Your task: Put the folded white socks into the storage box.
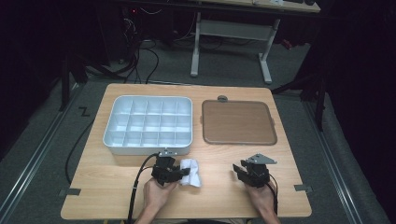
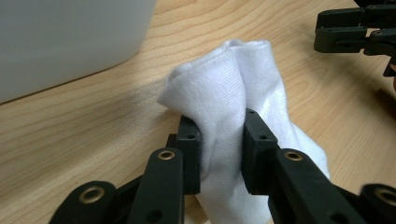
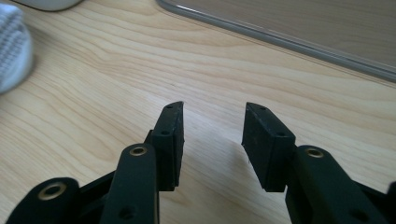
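At a wooden table (image 1: 116, 196), the left gripper (image 2: 220, 140) clamps a bunched white cloth (image 2: 233, 93), its pads pressing into the fabric from both sides. The cloth rests on the tabletop just in front of a white divided tray (image 1: 147, 123), near the table's front edge. The right gripper (image 3: 212, 135) sits well apart from the cloth with its jaws spread and only bare wood between them. Beyond it lies a brown, grey-rimmed board (image 1: 238, 122), possibly the tray's lid, though the high view is too coarse to be sure.
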### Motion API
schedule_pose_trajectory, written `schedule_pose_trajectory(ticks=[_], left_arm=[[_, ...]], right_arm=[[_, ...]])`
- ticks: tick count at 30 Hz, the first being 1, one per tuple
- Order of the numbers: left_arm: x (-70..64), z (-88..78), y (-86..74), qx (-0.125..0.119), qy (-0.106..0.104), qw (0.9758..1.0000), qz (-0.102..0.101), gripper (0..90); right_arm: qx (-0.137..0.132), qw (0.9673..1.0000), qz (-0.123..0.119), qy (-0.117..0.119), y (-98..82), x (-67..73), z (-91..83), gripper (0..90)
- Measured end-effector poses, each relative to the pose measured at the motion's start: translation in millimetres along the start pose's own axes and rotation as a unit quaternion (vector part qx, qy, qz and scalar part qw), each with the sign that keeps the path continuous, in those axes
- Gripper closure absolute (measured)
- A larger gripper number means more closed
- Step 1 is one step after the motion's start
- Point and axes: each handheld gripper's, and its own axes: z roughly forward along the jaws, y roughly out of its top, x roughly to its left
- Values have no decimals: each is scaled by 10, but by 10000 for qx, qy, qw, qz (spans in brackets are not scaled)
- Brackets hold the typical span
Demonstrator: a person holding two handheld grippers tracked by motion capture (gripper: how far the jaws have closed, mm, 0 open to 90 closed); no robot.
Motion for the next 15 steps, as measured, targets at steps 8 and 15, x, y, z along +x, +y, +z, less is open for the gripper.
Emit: schedule_pose_trajectory(ticks=[8,15], left_arm=[[13,-126,82,-45,-79,9999,-56,731],[24,-238,135,-15,-105,9999,-82,732]], right_arm=[[-16,9998,-9,-205,-157,-148,-40,534],[1,9997,3,-231,-160,-152,-42,493]])
